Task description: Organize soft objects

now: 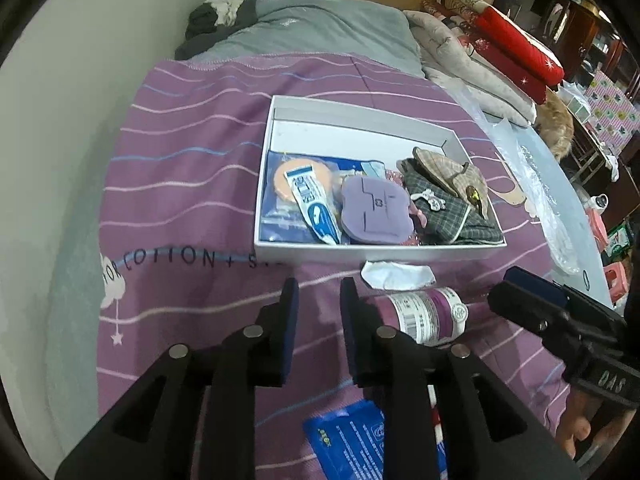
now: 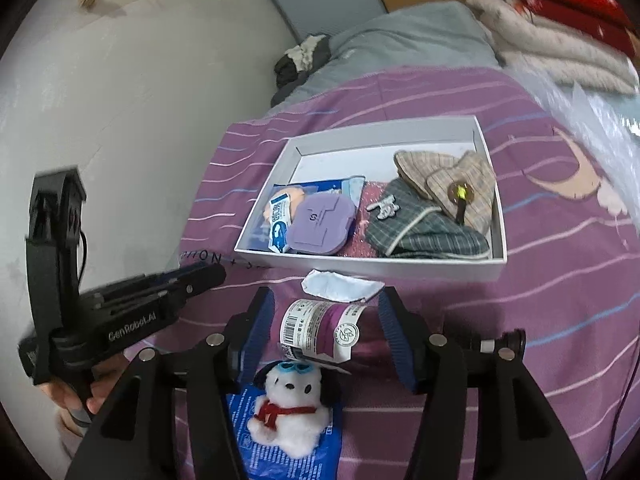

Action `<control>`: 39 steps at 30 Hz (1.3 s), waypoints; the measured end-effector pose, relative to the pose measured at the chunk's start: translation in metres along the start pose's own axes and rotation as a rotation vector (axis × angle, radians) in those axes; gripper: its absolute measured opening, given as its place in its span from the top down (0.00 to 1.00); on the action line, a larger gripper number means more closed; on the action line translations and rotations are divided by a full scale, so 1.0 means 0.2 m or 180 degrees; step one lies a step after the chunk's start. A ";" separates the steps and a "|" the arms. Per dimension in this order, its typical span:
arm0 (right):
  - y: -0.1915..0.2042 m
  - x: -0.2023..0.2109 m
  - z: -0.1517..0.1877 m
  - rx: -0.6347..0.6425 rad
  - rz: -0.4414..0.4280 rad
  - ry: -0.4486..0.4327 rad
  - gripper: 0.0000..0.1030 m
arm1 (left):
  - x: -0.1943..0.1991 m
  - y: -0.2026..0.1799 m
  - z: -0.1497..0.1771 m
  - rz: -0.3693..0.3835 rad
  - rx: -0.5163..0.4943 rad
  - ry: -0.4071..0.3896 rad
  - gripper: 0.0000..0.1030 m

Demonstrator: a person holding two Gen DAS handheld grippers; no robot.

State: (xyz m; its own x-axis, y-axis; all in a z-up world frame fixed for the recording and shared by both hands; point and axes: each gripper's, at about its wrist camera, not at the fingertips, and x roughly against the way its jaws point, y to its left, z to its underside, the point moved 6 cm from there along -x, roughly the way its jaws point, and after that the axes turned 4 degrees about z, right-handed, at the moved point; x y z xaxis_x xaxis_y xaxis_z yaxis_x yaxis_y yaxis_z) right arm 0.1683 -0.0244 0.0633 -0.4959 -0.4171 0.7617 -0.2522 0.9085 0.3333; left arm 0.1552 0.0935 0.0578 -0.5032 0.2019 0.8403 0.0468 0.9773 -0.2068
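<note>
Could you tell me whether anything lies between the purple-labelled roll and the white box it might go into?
Only a crumpled white tissue lies on the bedspread between the purple-labelled roll and the near wall of the white box; it is low and flat.

The bedspread (image 1: 180,184) is purple with thin pink, white and blue wavy stripes and dark lettering. The box (image 2: 486,184) is white. Inside it, a lilac pad (image 2: 322,224), an orange disc (image 1: 292,180), a blue-and-white tube (image 1: 316,204), a grey-green plaid cloth (image 2: 432,232) with cream piping, and a beige checked hat (image 2: 460,184). The toy (image 2: 292,408) is white with black ears, a red scarf and blue goggles (it sits on a blue packet (image 2: 244,432)). The roll (image 2: 320,334) is purple with a white label.
</note>
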 end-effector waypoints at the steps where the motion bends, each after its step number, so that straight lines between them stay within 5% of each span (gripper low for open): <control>1: -0.01 -0.01 0.00 -0.0028 -0.0012 0.0047 0.46 | 0.00 0.00 0.01 -0.0002 0.0001 -0.0002 0.75; 9: -0.05 -0.20 -0.08 -0.0233 -0.0084 0.0515 0.45 | -0.09 0.07 0.03 0.0050 0.0129 0.0100 0.74; 17: -0.17 -0.50 -0.09 -0.0581 0.0107 0.1464 0.46 | -0.18 0.11 0.07 -0.0002 0.0154 0.0195 0.74; 24: -0.15 -0.60 -0.06 -0.0602 0.0149 0.1569 0.57 | -0.21 0.14 0.09 0.0026 0.0209 0.0207 0.74; 26: -0.15 -0.62 -0.05 -0.0542 0.0273 0.1567 0.66 | -0.21 0.14 0.09 0.0023 0.0214 0.0194 0.74; 28: -0.17 -0.61 -0.04 -0.0562 0.0332 0.1543 0.86 | -0.19 0.14 0.10 0.0009 0.0204 0.0171 0.74; 31: -0.19 -0.58 -0.02 -0.0660 0.0198 0.1524 0.95 | -0.17 0.13 0.10 -0.0001 0.0184 0.0142 0.74; 39: -0.16 -0.41 -0.06 -0.0668 -0.0114 0.1167 0.98 | -0.12 0.11 0.10 -0.0024 0.0154 0.0099 0.74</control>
State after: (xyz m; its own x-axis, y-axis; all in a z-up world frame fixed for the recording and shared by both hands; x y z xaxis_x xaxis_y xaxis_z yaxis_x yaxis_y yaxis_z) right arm 0.2275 -0.0191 -0.0029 -0.1520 -0.4458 0.8821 -0.0706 0.8951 0.4402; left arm 0.1505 0.1085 0.0225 -0.4761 0.1973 0.8570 0.0011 0.9746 -0.2237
